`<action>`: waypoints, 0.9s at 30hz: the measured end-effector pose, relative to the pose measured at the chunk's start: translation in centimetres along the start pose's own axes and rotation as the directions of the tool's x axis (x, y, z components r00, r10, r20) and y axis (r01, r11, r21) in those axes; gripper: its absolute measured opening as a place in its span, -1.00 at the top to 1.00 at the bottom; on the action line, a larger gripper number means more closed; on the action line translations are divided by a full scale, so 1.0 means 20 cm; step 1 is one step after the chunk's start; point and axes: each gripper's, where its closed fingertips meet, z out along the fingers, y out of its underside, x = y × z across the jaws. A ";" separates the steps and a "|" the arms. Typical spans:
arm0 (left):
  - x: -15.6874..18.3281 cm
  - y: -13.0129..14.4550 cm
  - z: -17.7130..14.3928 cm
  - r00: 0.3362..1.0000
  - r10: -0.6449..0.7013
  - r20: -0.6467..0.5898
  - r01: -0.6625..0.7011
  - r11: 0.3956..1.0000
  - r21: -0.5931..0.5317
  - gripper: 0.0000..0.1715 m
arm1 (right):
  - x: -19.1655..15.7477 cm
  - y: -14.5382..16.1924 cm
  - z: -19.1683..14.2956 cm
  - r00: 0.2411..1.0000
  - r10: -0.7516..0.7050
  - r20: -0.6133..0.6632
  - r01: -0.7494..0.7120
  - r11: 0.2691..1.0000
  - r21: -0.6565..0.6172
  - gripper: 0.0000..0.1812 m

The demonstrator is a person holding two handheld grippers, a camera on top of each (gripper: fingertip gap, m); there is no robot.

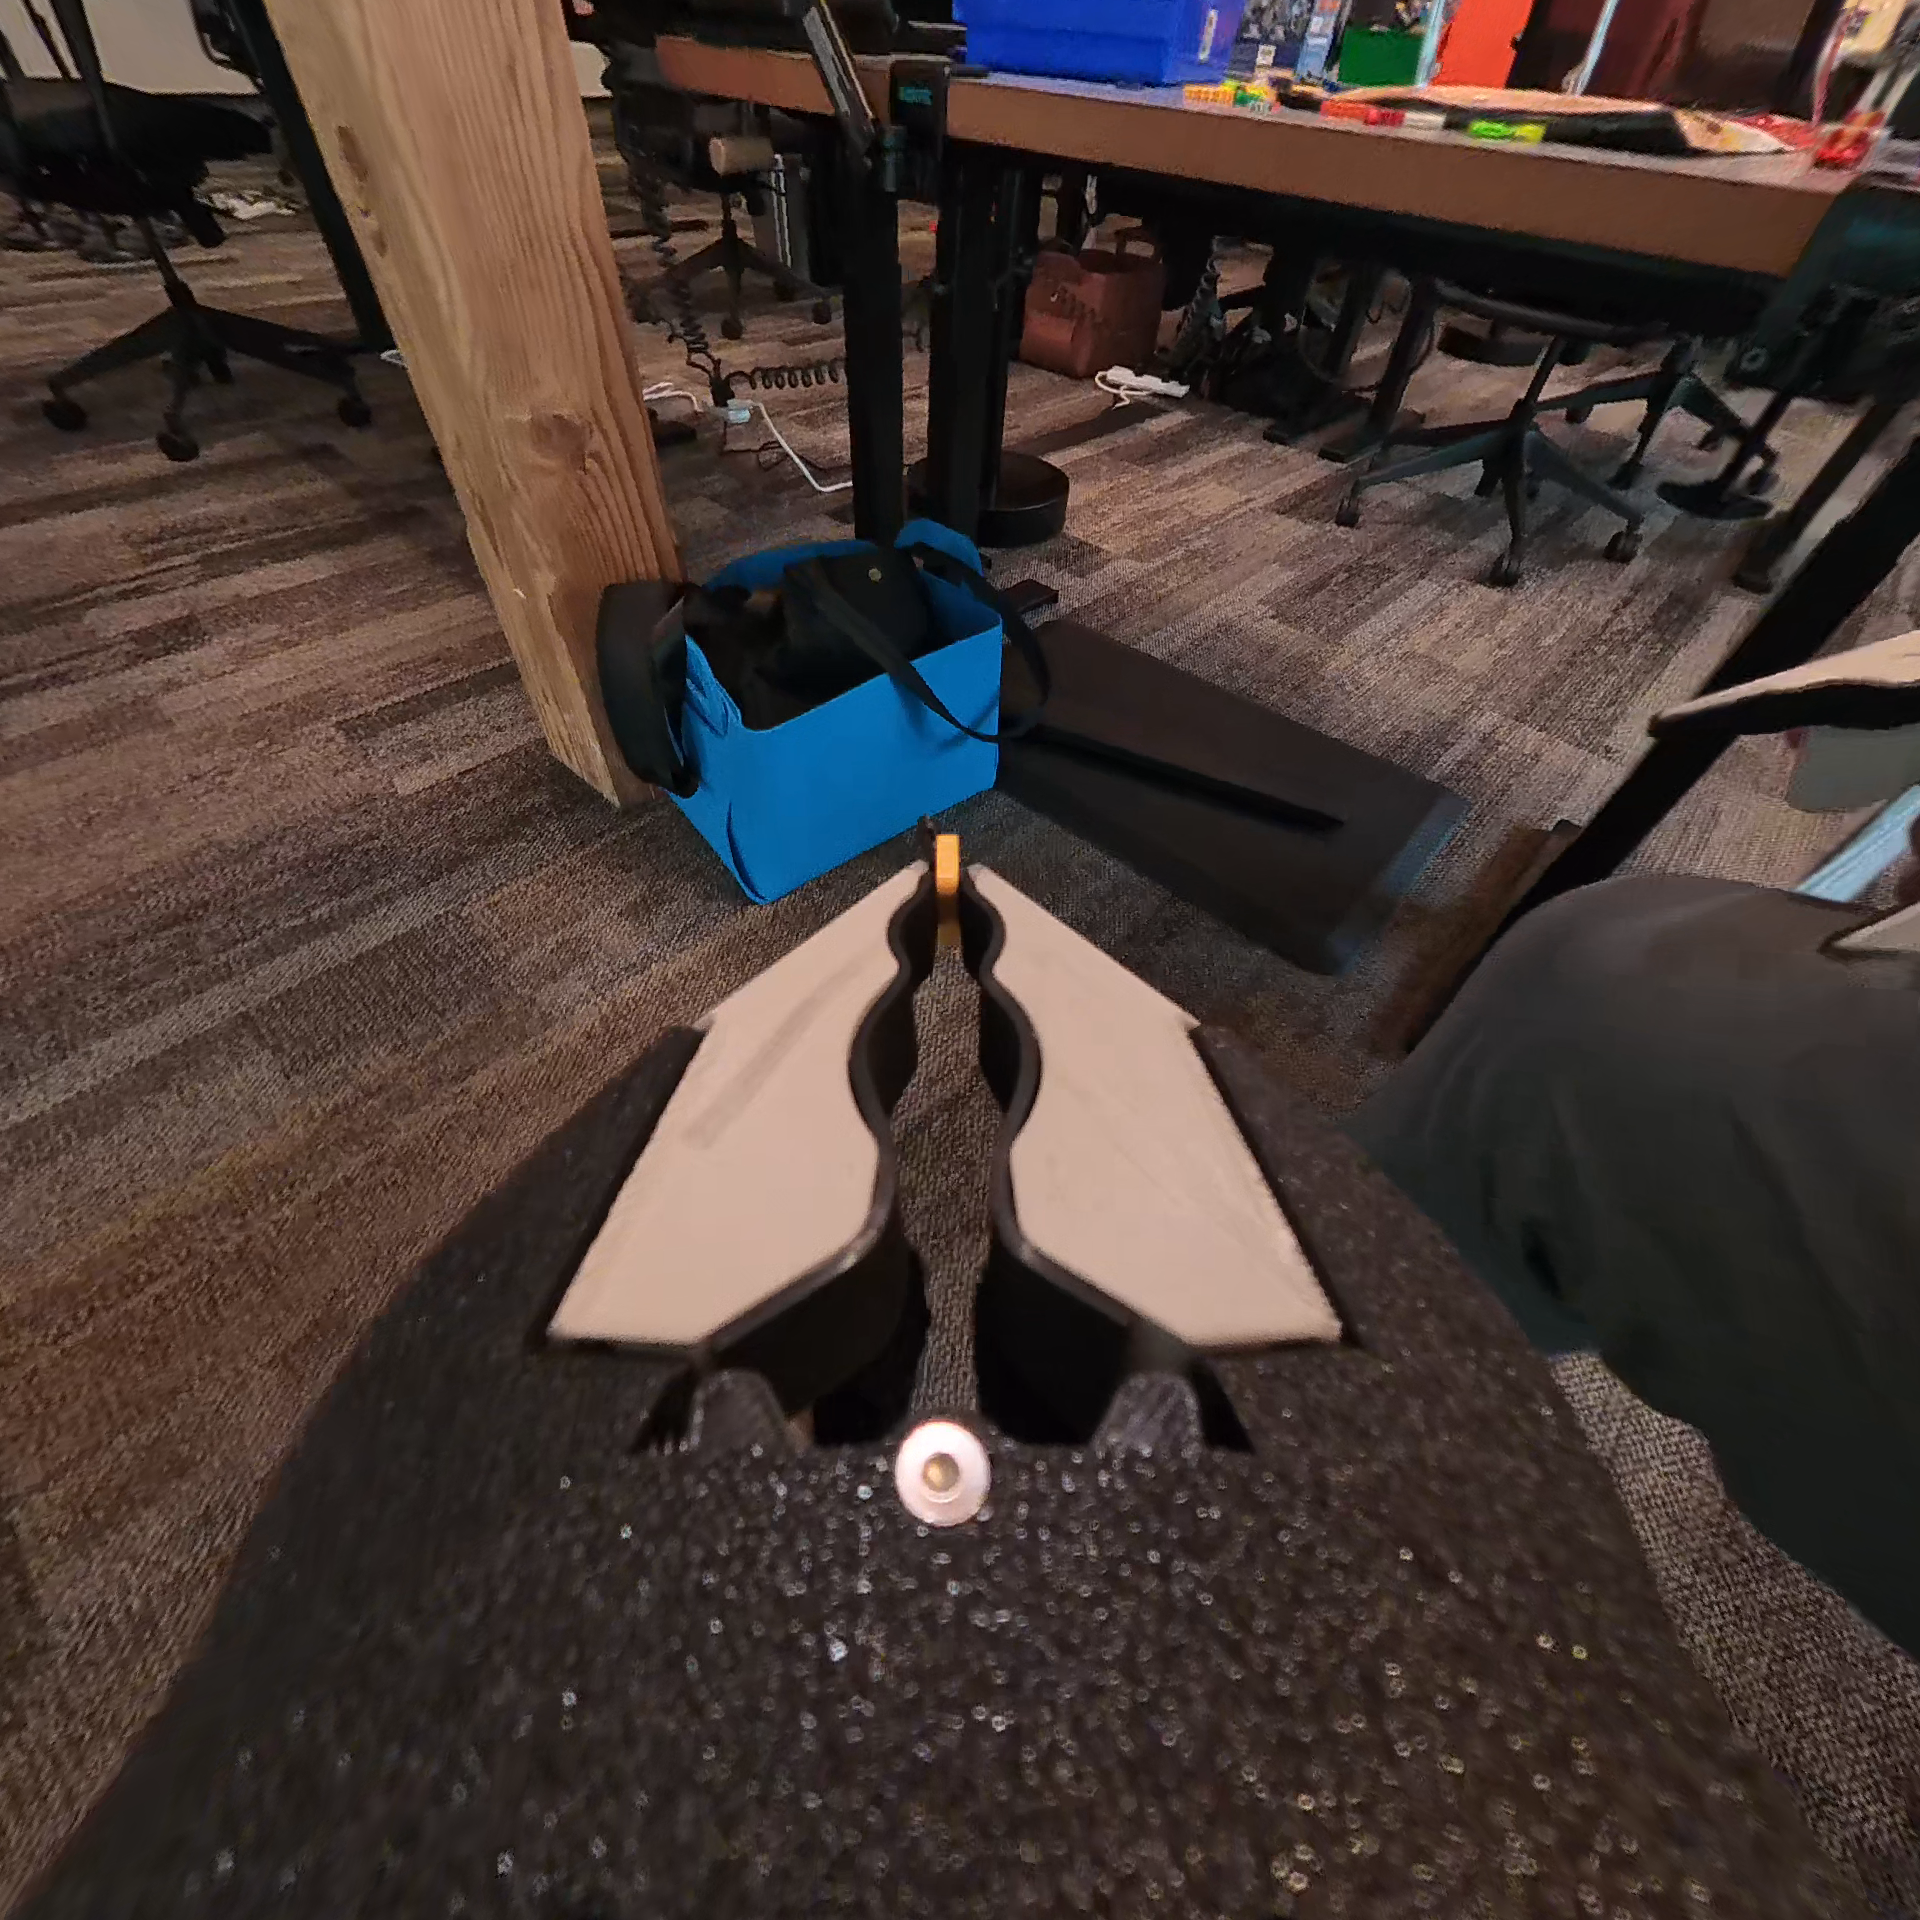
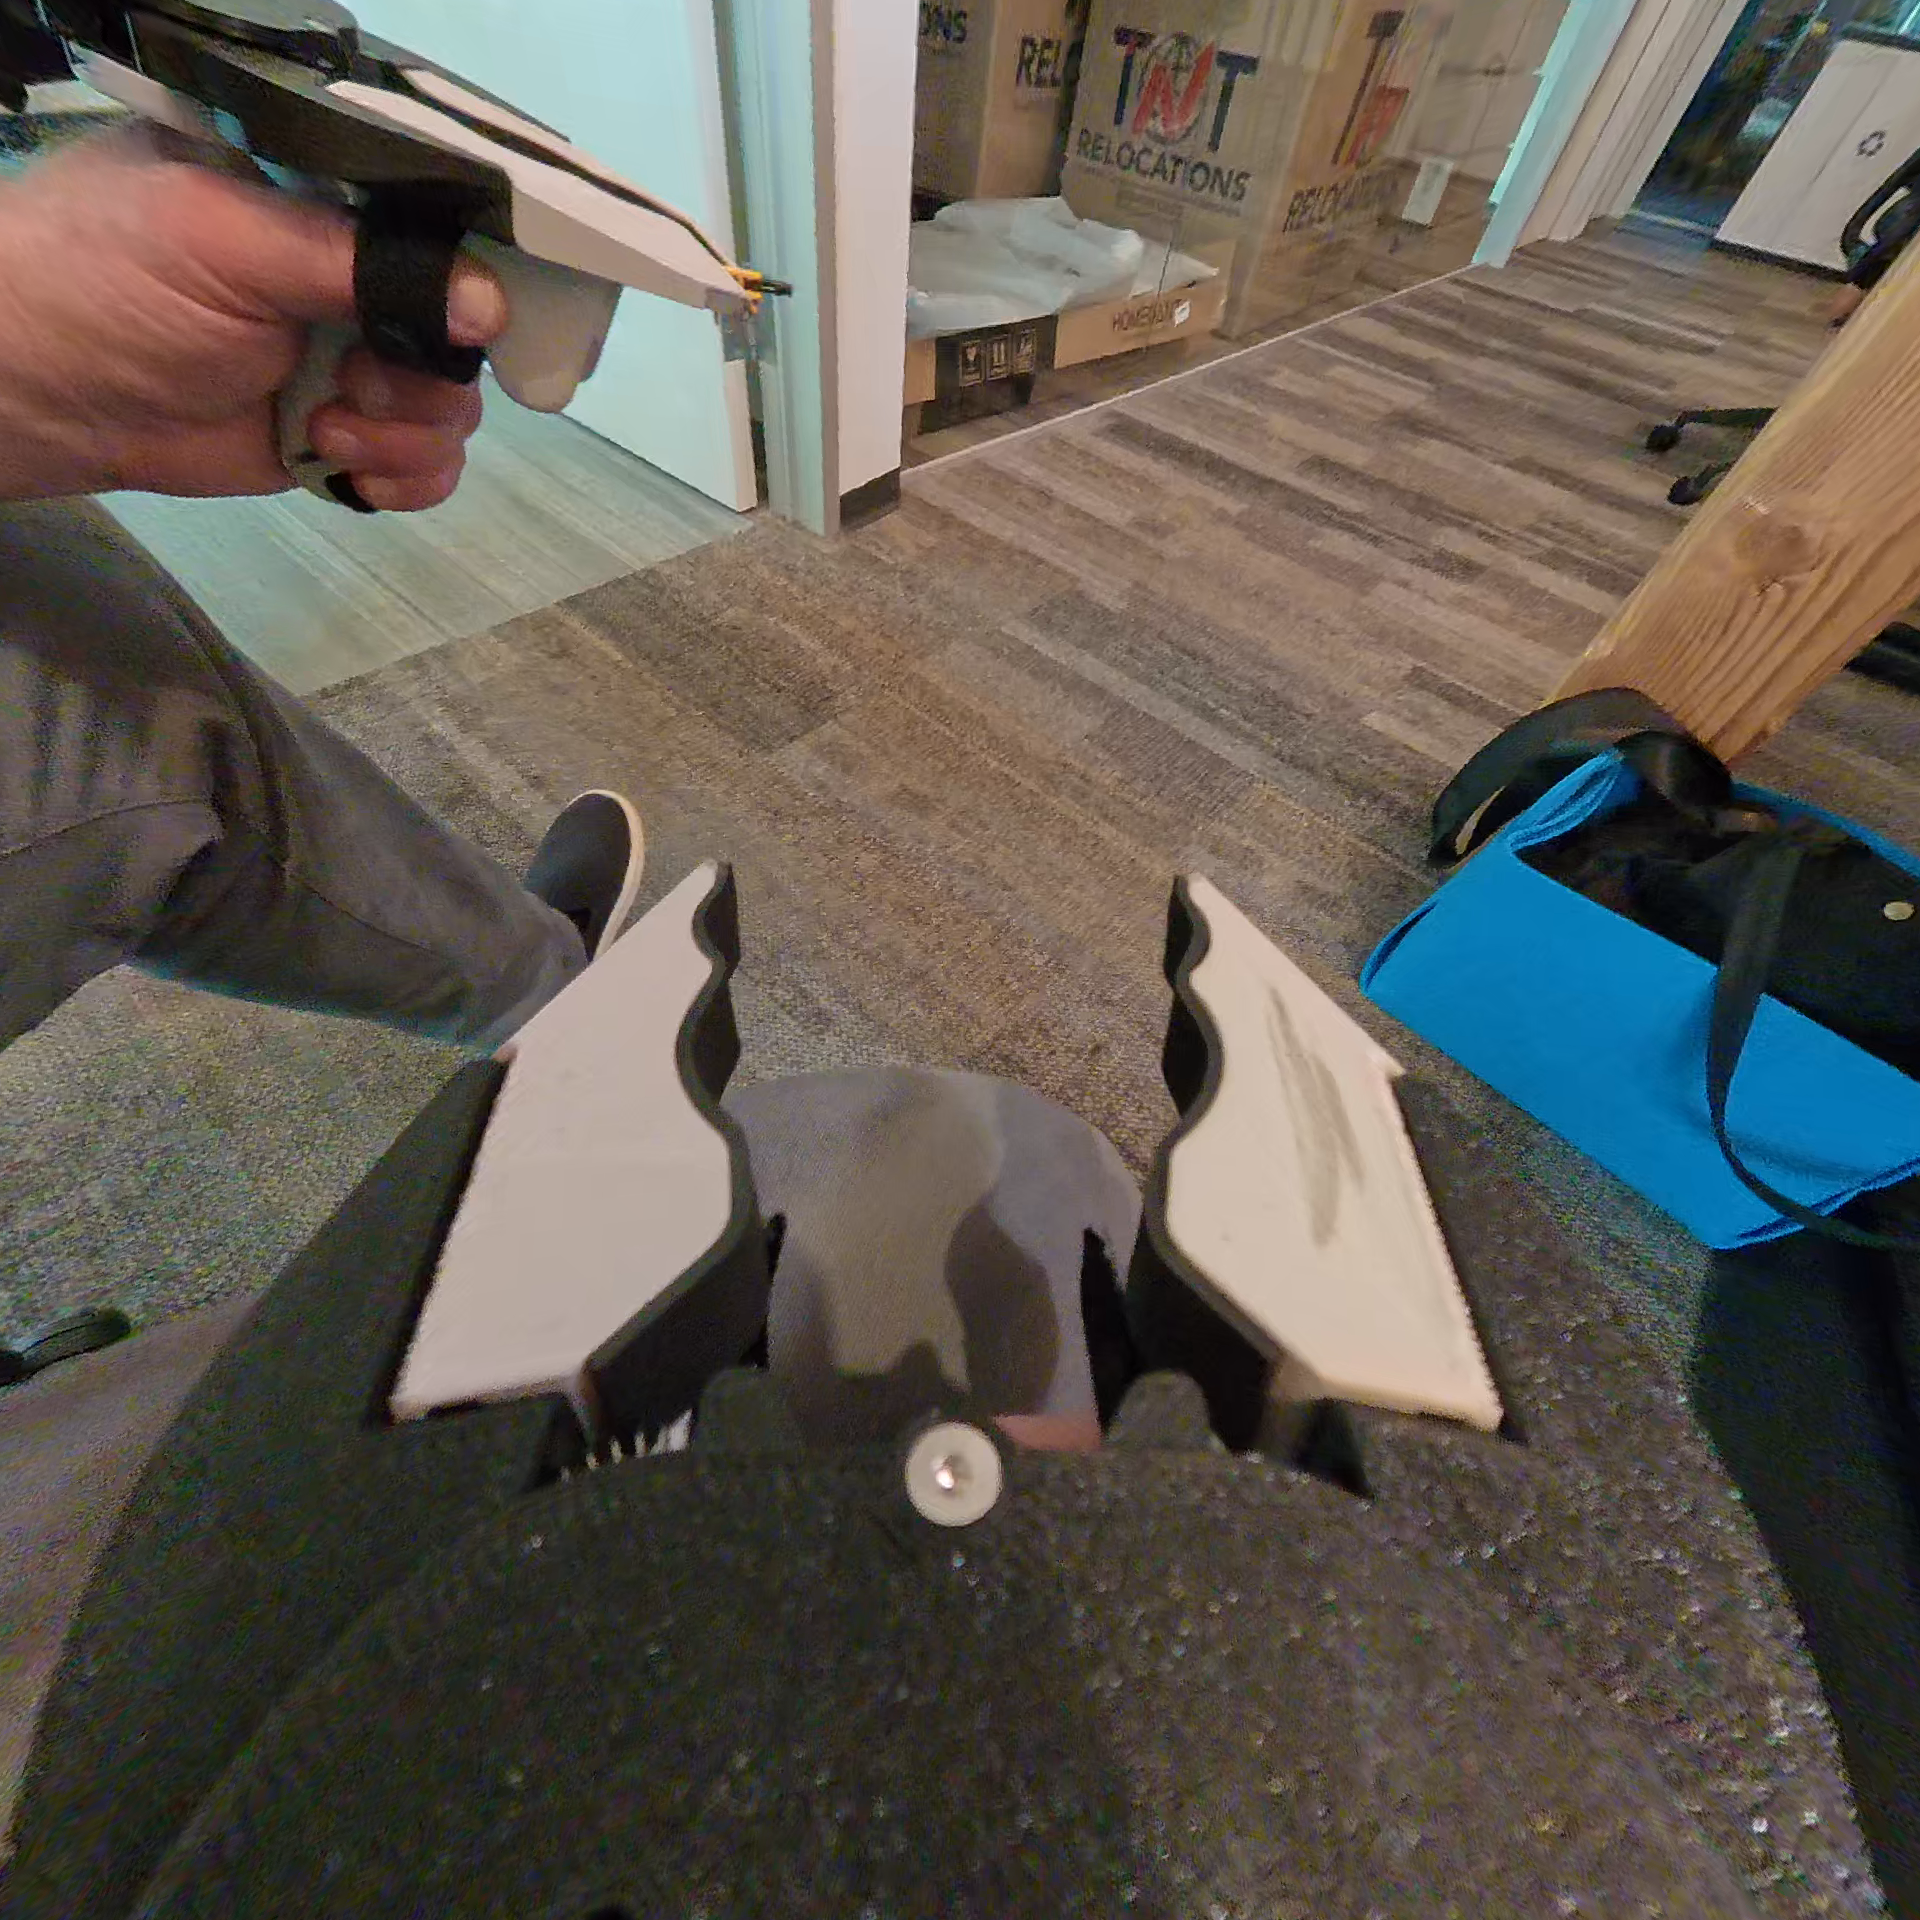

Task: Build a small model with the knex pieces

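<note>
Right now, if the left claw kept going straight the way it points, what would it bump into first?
Probably the open blue fabric bag on the carpet. The left claw, pinching a small yellow piece, aims just at its near edge, though depth is hard to judge.

Evenly lit from overhead indoor light, fairly dim and warm, with soft shadows on the carpet. Strong wide-angle bending at the edges. Motion blur on the hand far left; near foreground slightly soft.
</note>
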 end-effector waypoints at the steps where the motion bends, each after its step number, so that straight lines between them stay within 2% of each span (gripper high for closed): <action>1: 0.00 -0.03 0.07 1.000 0.000 -0.013 0.000 1.000 0.000 0.99 | 0.04 -0.01 0.03 1.000 0.000 -0.004 0.000 1.000 0.002 0.10; 4: 0.01 -0.10 0.28 0.999 0.019 -0.038 -0.019 1.000 -0.006 0.99 | 0.19 -0.03 0.08 0.999 -0.007 -0.038 0.008 1.000 0.029 0.10; 9: 0.12 -0.23 0.65 0.991 0.060 -0.116 -0.065 0.997 -0.038 0.99 | 0.46 -0.05 0.17 0.994 -0.021 -0.109 0.029 0.997 0.075 0.17; 13: 0.19 -0.41 0.85 0.968 0.184 -0.170 -0.194 0.980 -0.044 0.99 | 0.59 0.00 0.31 0.994 0.103 -0.025 -0.101 0.993 0.060 0.21; 16: 0.20 -0.51 0.91 0.948 0.246 -0.202 -0.257 0.966 -0.026 0.99 | 0.62 0.02 0.46 0.993 0.111 0.050 -0.112 0.993 0.033 0.27; 19: 0.12 -0.55 0.94 0.948 0.234 -0.216 -0.237 0.971 0.014 0.99 | 0.65 0.04 0.63 0.979 0.125 0.163 -0.116 0.991 -0.067 0.28; 23: -0.11 -0.58 0.99 0.956 0.184 -0.229 -0.177 0.983 0.052 0.99 | 0.76 0.06 0.79 0.986 0.078 0.146 -0.030 0.953 -0.302 0.26; 24: -0.17 -0.62 0.99 0.956 0.179 -0.233 -0.167 0.983 0.070 0.99 | 0.77 0.03 0.81 0.986 0.076 0.149 -0.019 0.937 -0.349 0.21; 27: -0.30 -0.76 0.95 0.935 0.191 -0.299 -0.161 0.979 0.125 0.99 | 0.76 -0.19 0.85 0.985 0.095 0.142 -0.043 0.942 -0.332 0.21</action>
